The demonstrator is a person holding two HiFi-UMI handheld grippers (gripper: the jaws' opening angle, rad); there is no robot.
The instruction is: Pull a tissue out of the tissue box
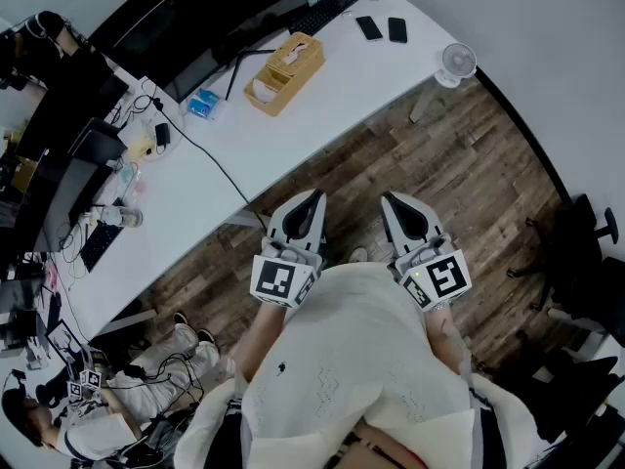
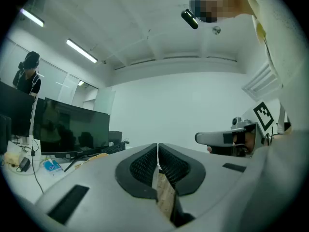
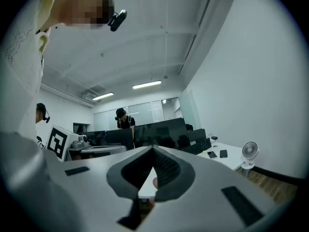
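Desk: a long, curved white desk (image 1: pixel 361 76) sweeps across the head view above a brown wood-plank floor (image 1: pixel 449 174).
Person: the wearer, in a white top (image 1: pixel 361 360), stands back from the desk's edge and holds both tools level in front of the chest.
Monitor: a wide black monitor (image 1: pixel 195 18) lines the far side of the desk.
Left gripper: the grey left gripper (image 1: pixel 317 195) is clenched, its ribbed black pads pressed together along their length, with nothing between them; its tip points towards the desk.
Right gripper: the grey right gripper (image 1: pixel 388 199) sits just beside the left one, its tips meeting and gripping nothing.
Tissue box: the tan, rectangular tissue box (image 1: pixel 284 72) lies on the desk in front of the monitor, well apart from both grippers and untouched.
Fan: a small white round fan (image 1: pixel 457 63) stands at the desk's end.
Phones: two dark phones (image 1: pixel 397 29) lie side by side near the fan.
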